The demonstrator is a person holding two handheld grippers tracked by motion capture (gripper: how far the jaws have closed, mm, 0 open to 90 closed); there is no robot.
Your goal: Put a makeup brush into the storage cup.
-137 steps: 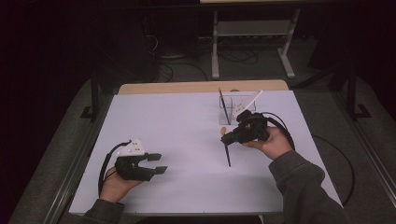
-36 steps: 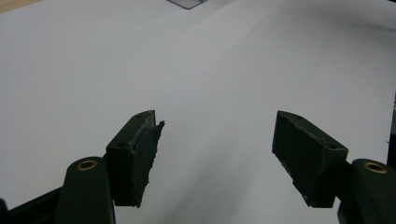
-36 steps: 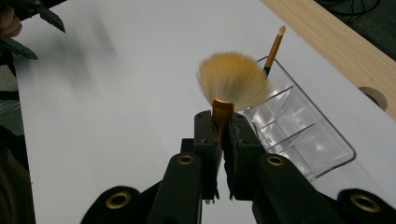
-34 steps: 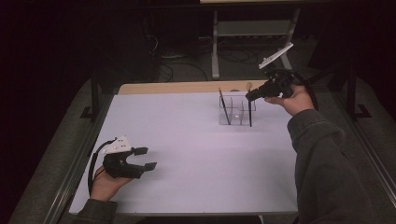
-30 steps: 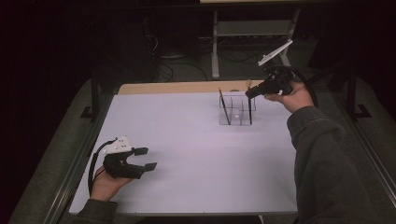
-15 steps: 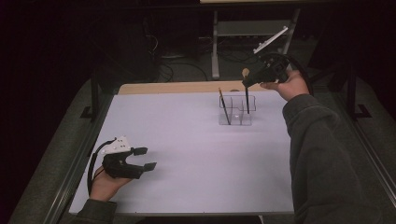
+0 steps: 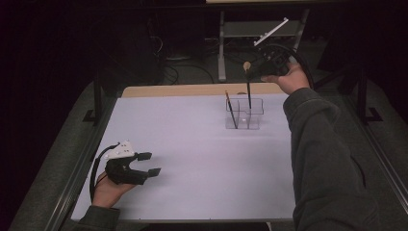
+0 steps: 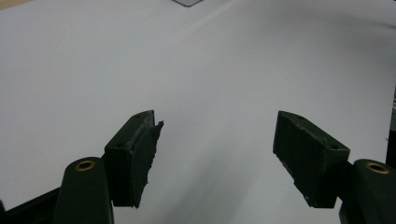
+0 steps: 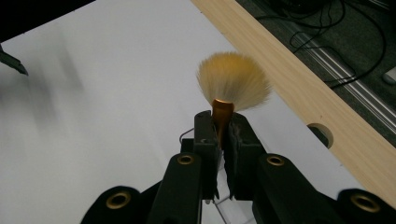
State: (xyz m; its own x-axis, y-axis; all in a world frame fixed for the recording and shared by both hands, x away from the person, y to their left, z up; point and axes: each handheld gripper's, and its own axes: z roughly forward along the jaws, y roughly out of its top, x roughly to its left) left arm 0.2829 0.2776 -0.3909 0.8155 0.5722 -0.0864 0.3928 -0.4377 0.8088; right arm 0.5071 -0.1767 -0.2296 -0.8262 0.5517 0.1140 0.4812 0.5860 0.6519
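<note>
My right gripper [image 7: 257, 73] is held high over the table's far right, shut on a fan brush [image 7: 248, 86] just below its pale bristles [image 9: 233, 81]. The brush hangs upright, and its dark handle reaches down to the clear holder [image 7: 255, 121]. I cannot tell whether the tip is inside. In the right gripper view the jaws of my right gripper [image 9: 223, 127] pinch the copper ferrule [image 9: 222, 109]. A second thin brush [image 7: 231, 109] leans in the holder's left part. My left gripper [image 7: 146, 163] rests at the front left, open, and my left gripper [image 8: 215, 140] has nothing between its pads.
The white tabletop [image 7: 183, 139] ends at a wooden strip [image 7: 192, 90] along the far edge, with a round hole [image 9: 322, 135] in it. Behind it stand a metal frame [image 7: 226, 43] and loose cables [image 7: 180, 72] on the dark floor.
My right hand has lifted the brush and carried it up and to the left, so it now hangs over the holder. The left gripper has stayed in place.
</note>
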